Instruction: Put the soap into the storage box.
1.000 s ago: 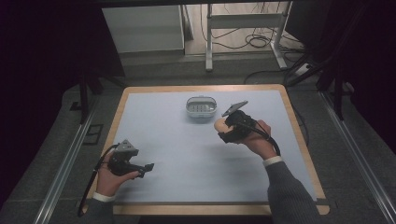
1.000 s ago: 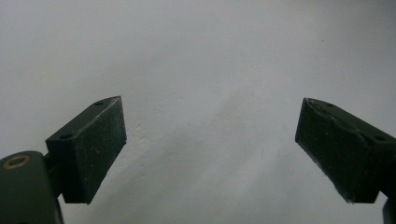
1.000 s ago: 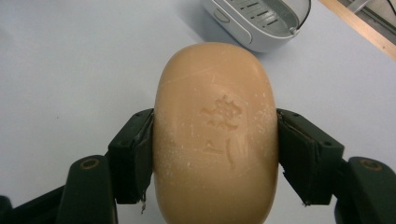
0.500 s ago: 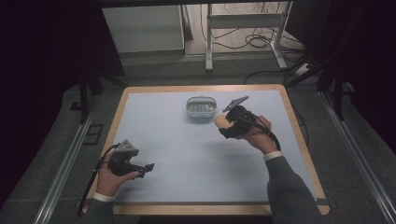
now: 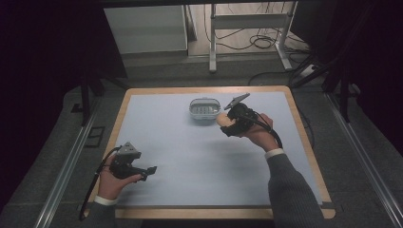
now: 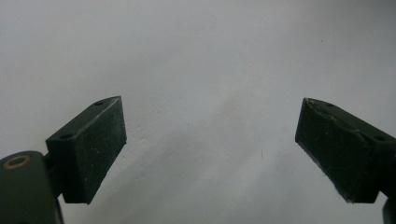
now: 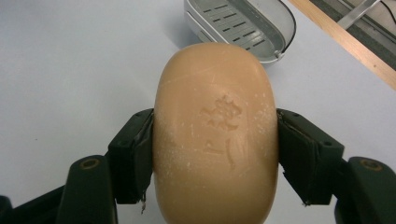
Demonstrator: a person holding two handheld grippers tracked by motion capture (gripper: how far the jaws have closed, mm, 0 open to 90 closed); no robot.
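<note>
An oval tan soap bar (image 7: 215, 135) with a stamped mark is pinched between the pads of my right gripper (image 7: 215, 149), lifted off the table. In the high view that gripper (image 5: 227, 124) holds the soap bar (image 5: 222, 120) just right of and slightly nearer than the grey soap dish (image 5: 204, 109), which sits at the table's far middle. The soap dish (image 7: 243, 25) has a slotted floor with nothing in it. My left gripper (image 5: 151, 170) rests low at the near left, jaws wide apart; its pads (image 6: 93, 149) have only bare table between them.
The pale blue table top (image 5: 190, 156) has a wooden border (image 5: 304, 137). Beyond the far edge stand a metal frame (image 5: 247, 28) and cables on the floor. Rails run along both sides of the table.
My right gripper has carried the soap bar a little to the left and away, closer to the soap dish. The left hand has stayed put.
</note>
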